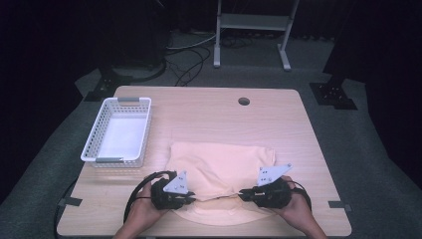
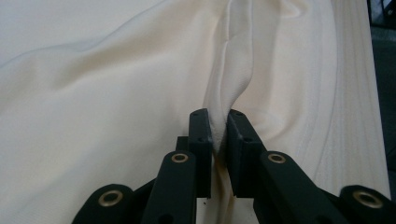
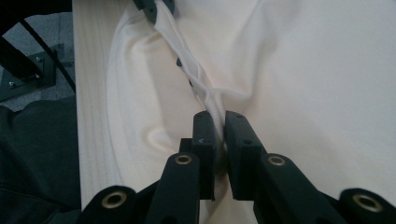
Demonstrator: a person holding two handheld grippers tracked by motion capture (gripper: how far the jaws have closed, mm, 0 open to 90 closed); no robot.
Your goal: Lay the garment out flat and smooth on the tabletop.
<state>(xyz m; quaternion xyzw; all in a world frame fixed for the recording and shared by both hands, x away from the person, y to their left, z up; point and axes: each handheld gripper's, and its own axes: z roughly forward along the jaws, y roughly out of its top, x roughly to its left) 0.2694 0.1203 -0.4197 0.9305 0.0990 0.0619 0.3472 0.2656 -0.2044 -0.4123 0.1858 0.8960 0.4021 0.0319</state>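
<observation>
A cream cloth (image 1: 219, 164) lies folded on the wooden table (image 1: 278, 124), near its front edge. My left gripper (image 1: 193, 197) lies low at the cloth's left front and is shut on a pinched ridge of the cloth (image 2: 219, 126). At the right front, my right gripper (image 1: 242, 194) points left toward the other one and is shut on the same fold of cloth (image 3: 217, 112). A taut crease runs between the two grippers. A hand holds each gripper from the bottom of the high view.
A white slotted basket (image 1: 118, 132) stands at the table's left side with nothing in it. A round cable hole (image 1: 244, 101) sits near the far edge. The table's front edge shows beside the cloth in the right gripper view, with dark floor beyond.
</observation>
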